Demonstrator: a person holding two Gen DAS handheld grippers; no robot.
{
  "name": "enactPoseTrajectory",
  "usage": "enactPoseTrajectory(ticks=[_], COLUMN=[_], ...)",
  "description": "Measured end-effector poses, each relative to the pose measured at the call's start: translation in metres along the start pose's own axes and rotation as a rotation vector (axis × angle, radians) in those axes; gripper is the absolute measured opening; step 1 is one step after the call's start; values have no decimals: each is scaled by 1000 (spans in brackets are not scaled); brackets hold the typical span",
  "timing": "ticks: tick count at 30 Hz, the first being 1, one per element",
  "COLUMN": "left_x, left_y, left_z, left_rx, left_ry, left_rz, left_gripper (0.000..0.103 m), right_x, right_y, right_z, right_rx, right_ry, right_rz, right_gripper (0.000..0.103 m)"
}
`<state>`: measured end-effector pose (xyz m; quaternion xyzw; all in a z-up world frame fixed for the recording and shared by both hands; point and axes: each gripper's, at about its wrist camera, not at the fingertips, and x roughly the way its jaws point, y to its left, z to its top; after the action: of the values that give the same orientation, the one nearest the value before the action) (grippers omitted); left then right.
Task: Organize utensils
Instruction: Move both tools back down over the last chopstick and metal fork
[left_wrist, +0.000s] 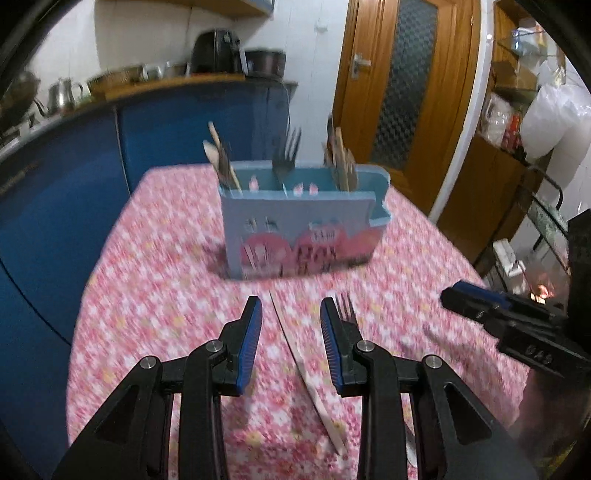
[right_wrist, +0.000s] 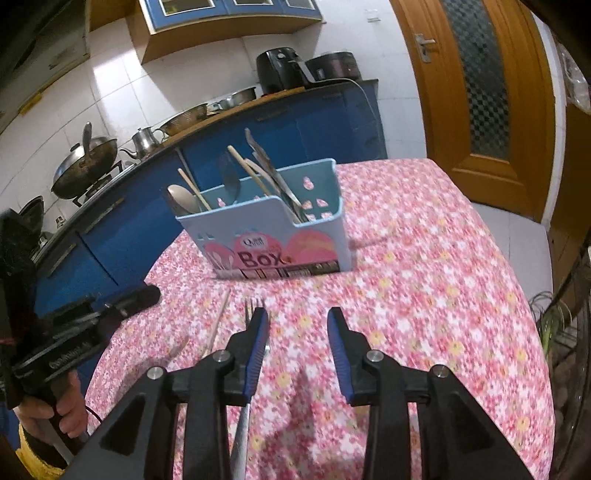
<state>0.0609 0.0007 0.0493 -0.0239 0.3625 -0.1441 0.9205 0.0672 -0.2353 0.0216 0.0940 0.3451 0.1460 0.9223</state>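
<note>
A light blue utensil box (left_wrist: 299, 229) (right_wrist: 273, 236) stands on the pink floral tablecloth (left_wrist: 166, 280) (right_wrist: 424, 280), holding spoons, forks and wooden utensils. My left gripper (left_wrist: 291, 317) is open, hovering over a long pale stick-like utensil (left_wrist: 310, 380) that lies between its fingers. A metal fork (left_wrist: 347, 306) lies just behind its right finger. My right gripper (right_wrist: 298, 325) is open; the same fork (right_wrist: 246, 369) lies under its left finger. The thin utensil (right_wrist: 218, 325) lies to the left of it. The right gripper also shows at the right of the left wrist view (left_wrist: 517, 325), the left gripper at the left of the right wrist view (right_wrist: 85, 325).
Blue kitchen cabinets (left_wrist: 74, 177) with a wok (right_wrist: 85, 162), kettle and appliances run behind the table. A wooden door (left_wrist: 402, 96) stands behind on the right. Shelves with bags (left_wrist: 535, 122) are at the far right.
</note>
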Motion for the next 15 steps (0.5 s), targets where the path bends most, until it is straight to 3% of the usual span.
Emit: enactPoseTrajectory(ticks=[15], left_x=[44], left_y=[0], left_z=[-17], left_rx=[-54], left_ry=[178], left_rz=[-7], left_gripper=[32], right_x=[9], right_y=[-33], right_z=[-23], right_rx=[82], right_ry=[48], right_rz=[-15], right_gripper=[37])
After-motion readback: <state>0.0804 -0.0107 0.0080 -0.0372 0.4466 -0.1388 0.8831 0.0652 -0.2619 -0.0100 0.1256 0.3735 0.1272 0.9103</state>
